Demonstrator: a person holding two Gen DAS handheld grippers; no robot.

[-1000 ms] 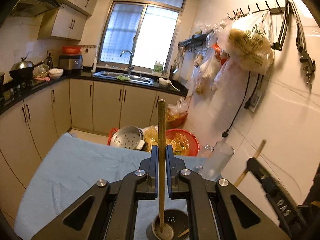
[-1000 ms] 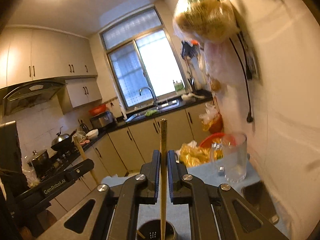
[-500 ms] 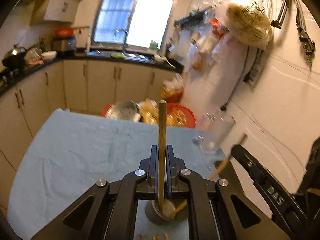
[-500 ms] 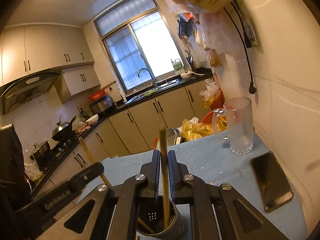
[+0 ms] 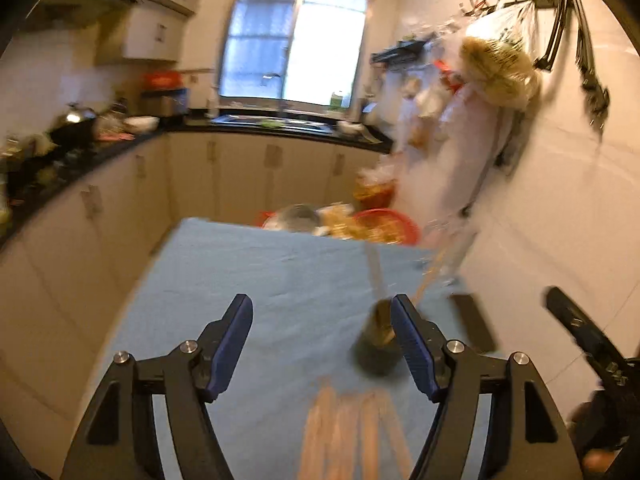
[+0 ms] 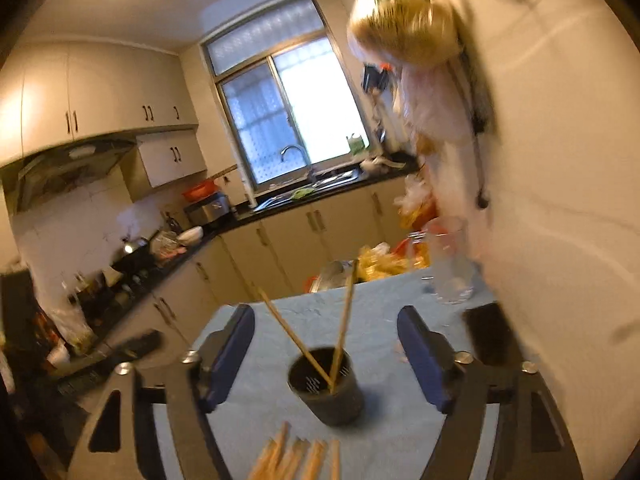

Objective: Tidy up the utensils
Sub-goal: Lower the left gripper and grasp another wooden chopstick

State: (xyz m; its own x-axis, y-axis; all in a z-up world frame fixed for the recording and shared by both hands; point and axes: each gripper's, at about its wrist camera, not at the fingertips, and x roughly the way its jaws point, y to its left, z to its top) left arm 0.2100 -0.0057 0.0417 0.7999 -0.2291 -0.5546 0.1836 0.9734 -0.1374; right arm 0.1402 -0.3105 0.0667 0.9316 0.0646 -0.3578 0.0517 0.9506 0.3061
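Pointing slightly downward over table (image 6: 384, 320), both grippers' jaws opening, empty; two chopsticks (image 6: 344, 320) lean in holder (image 6: 332, 392).

A glass mug (image 6: 450, 270) and dark phone (image 6: 490, 334) sit on the blue tablecloth (image 6: 384, 308).

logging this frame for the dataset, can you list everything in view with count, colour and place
utensil cup: one, dark grey, mid table
chopsticks in cup: two, wooden, leaning apart
loose chopsticks: several, wooden, flat on the near edge
tablecloth: one, light blue, over the table
glass mug: one, clear, far right corner
phone: one, black, right side
left hand-held gripper: black, blue pads, opening, empty
right hand-held gripper: same, opening, empty
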